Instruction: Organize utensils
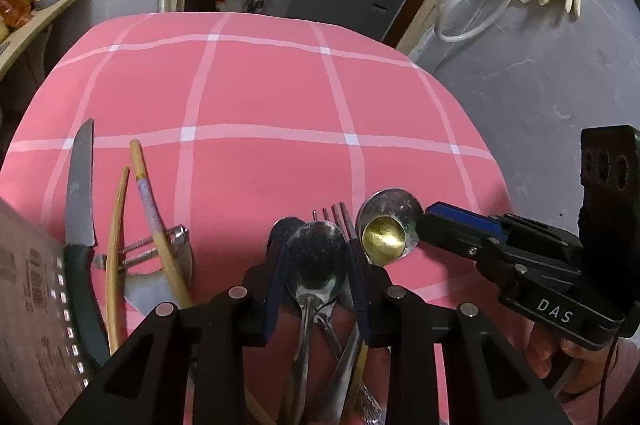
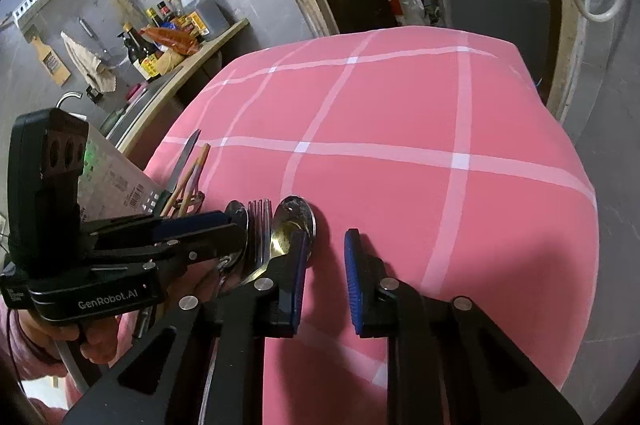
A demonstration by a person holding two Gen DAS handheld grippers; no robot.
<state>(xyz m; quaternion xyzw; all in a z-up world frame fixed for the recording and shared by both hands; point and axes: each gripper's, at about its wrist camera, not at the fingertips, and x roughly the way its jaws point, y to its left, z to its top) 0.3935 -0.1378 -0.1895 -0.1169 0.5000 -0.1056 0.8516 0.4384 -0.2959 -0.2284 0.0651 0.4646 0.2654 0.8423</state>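
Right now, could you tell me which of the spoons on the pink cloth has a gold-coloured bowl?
It is the small gold spoon, lying in the larger steel spoon right of the fork. The dark steel spoon between the left tongs is silver-grey.

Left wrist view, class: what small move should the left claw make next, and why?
Probably lift the left claw slightly, drawing the dull steel spoon clear of the pile. Its blue pads appear pressed on the spoon's bowl, while the silver fork and brass-coloured spoon lie close alongside on the pink checked cloth, with handles crossing beneath.
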